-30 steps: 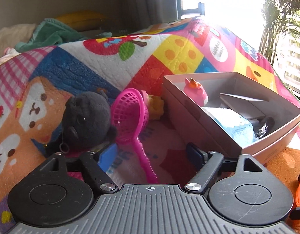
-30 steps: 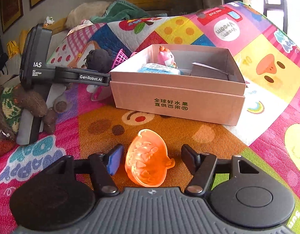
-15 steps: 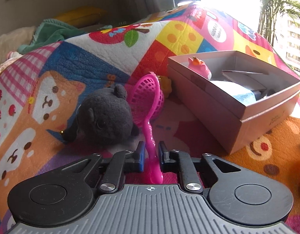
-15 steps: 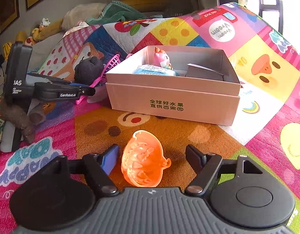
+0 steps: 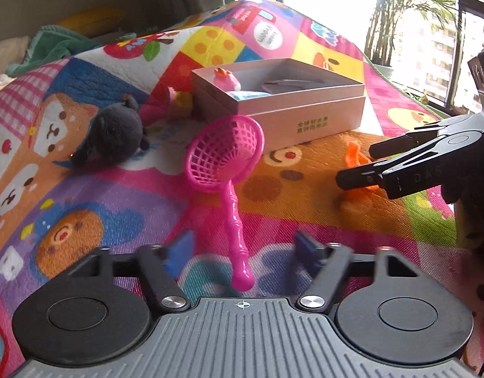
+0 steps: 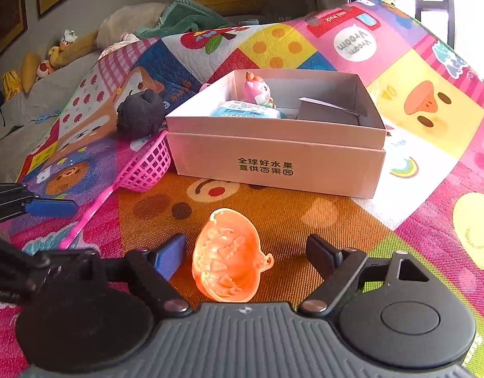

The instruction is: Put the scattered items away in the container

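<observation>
Play mat (image 5: 305, 163) filling the left wrist view: one pink net scoop (image 5: 229, 170), one grey plush (image 5: 113, 135), one box (image 5: 305, 116). Left gripper (image 5: 242, 249) is opening wide, scoop handle lying loose between its fingers.

Right wrist view: right gripper (image 6: 245, 252) is opening around one orange pumpkin toy (image 6: 229, 255), pads clear of it. Only this view is showing the box contents properly: one pink figurine (image 6: 256, 89), one blue packet (image 6: 245, 111).

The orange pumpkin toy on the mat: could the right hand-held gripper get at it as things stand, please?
Probably yes: the orange pumpkin toy already lies between the opening jaws of the right hand-held gripper, nothing covering it.
</observation>
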